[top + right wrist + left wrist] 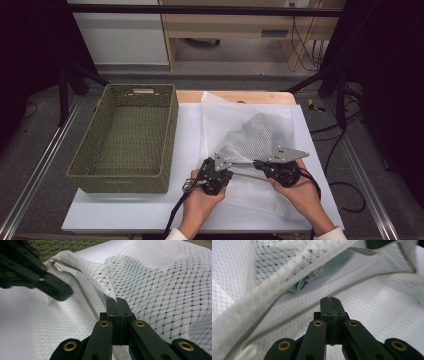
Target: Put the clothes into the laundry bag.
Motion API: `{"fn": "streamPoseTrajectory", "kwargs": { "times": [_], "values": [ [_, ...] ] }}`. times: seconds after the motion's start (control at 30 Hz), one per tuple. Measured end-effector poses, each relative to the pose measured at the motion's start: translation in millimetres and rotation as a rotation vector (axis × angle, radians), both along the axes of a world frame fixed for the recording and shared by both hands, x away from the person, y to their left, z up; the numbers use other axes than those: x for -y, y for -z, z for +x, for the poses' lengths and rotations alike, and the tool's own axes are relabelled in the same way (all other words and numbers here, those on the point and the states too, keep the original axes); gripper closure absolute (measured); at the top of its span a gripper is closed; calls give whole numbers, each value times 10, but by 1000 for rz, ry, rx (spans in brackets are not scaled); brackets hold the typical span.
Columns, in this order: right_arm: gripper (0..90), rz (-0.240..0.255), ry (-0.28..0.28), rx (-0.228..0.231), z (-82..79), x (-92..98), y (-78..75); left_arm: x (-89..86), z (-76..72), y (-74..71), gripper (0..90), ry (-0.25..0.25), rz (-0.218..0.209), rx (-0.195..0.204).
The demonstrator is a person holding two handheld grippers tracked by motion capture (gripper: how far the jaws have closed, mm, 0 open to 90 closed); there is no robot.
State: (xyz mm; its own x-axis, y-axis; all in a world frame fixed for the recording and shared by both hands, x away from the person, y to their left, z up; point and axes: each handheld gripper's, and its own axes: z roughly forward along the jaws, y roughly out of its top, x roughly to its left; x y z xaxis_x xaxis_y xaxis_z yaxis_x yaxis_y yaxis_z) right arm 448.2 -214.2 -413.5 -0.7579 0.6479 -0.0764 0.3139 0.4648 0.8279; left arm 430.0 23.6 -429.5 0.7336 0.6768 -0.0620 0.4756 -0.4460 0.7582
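Observation:
A white mesh bag (235, 117) lies on the white table, and a grey patterned cloth (256, 137) shows through its netting. Its near opening is held apart. My left gripper (227, 175) is shut on the lower edge of the opening; in the left gripper view the shut jaw tips (329, 300) pinch the mesh at the zip seam. My right gripper (259, 165) is shut on the upper edge (112, 296) and holds it raised. In the right gripper view the left gripper (58, 292) sits at the upper left, beside the zip pull (55, 264).
A green woven basket (172, 130) stands on the left half of the table, close beside the bag. A white board (125, 210) covers the tabletop. Black frame posts stand on both sides, and cables trail off to the right.

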Motion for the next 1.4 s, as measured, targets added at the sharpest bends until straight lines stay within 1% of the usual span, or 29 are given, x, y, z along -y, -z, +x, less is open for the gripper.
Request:
{"fn": "streamPoseTrajectory", "kwargs": {
  "times": [0.13,0.27,0.33,0.43,0.5,0.57,0.67,0.77,0.83,0.87,0.9,0.97,1.03,1.13,1.23,1.3,1.37,1.4],
  "values": [
    [900,-1,3,1,-5,1,0,-113,-133,-67,900,7,-23,11],
    [900,0,7,0,-5,3,2,-277,-220,-151,900,-19,-49,45],
    [900,0,8,1,-2,7,1,-372,-239,-201,900,-44,-67,62],
    [900,3,11,0,3,15,1,-507,-231,-270,900,-74,-82,78],
    [900,-1,13,0,4,22,3,-575,-231,-292,900,-91,-92,83],
    [900,0,18,-5,7,29,7,-612,-236,-292,900,-102,-92,85],
    [900,0,16,-3,8,33,10,-621,-245,-258,900,-108,-82,85],
    [900,0,16,-1,2,40,7,-593,-250,-214,900,-106,-72,79],
    [900,0,17,-2,-1,46,8,-561,-253,-186,841,-106,-54,80],
    [900,0,17,-3,-1,49,9,-539,-258,-170,830,-101,-38,82],
    [900,0,17,-3,-1,52,10,-521,-263,-158,813,-100,-36,82],
    [900,0,19,-7,-2,55,10,-490,-275,-132,777,-86,-11,85],
    [900,0,18,-7,0,61,11,-467,-298,-106,732,-89,14,94],
    [900,0,15,-9,4,69,17,-438,-313,-36,667,-79,30,82],
    [900,-1,14,-12,11,67,25,-388,-286,49,618,-60,45,73],
    [900,-3,12,-13,9,59,27,-343,-264,89,578,-43,54,80],
    [900,-3,11,-15,7,54,28,-319,-233,121,549,-25,72,100],
    [900,-2,11,-16,8,54,30,-310,-217,134,536,-26,71,102]
  ]
}}
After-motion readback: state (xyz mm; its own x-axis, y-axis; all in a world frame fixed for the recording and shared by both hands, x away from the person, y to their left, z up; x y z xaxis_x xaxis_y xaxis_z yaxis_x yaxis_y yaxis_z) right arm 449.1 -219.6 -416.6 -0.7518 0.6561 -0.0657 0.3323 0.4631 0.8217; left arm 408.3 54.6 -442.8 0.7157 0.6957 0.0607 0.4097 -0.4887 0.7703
